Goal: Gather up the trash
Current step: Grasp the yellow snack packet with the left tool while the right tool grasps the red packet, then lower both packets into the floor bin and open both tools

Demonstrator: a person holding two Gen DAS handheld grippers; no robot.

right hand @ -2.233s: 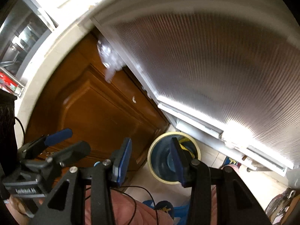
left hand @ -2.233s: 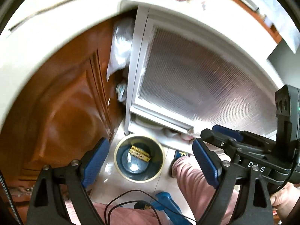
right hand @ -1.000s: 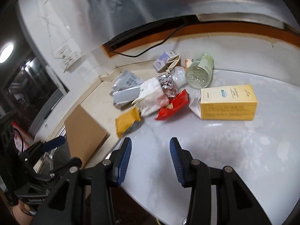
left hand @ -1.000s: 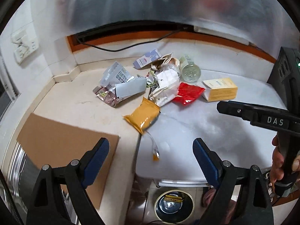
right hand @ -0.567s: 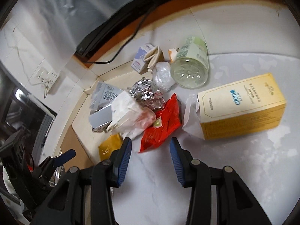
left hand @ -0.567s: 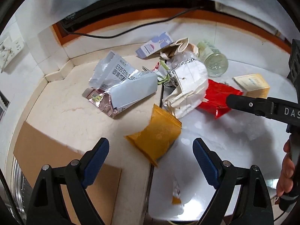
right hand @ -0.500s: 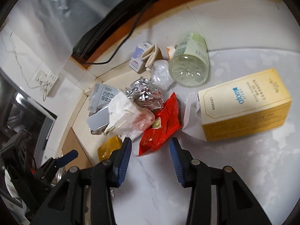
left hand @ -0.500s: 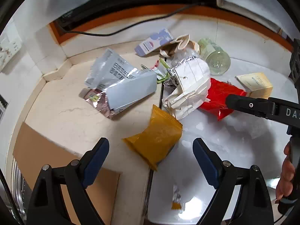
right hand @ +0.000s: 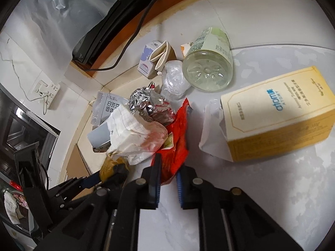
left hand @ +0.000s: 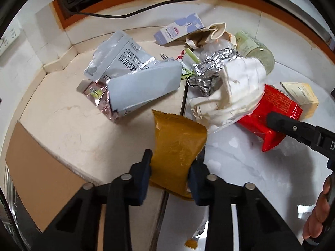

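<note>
Trash lies in a heap on the pale counter (left hand: 73,129). In the left wrist view, my left gripper (left hand: 172,159) has its jaws closing, with the blue pads pressed on the sides of a mustard-yellow snack packet (left hand: 178,142) at the heap's near edge. In the right wrist view, my right gripper (right hand: 169,163) has its jaws closing too, pinching the near end of a red wrapper (right hand: 180,133). The red wrapper (left hand: 272,108) also shows in the left view under a black finger of the right gripper.
Crumpled white paper (left hand: 236,83), foil (left hand: 211,69), a grey pouch (left hand: 134,77) and a small carton (left hand: 180,29) sit behind. A clear bottle (right hand: 207,62) and a yellow box (right hand: 278,113) lie right. Cardboard (left hand: 41,167) covers the left edge. A black cable (right hand: 134,35) runs along the back.
Both grippers swung from the floor bin up to the counter and came down close to the heap. Their jaws have closed, the left on the yellow packet and the right on the red wrapper.
</note>
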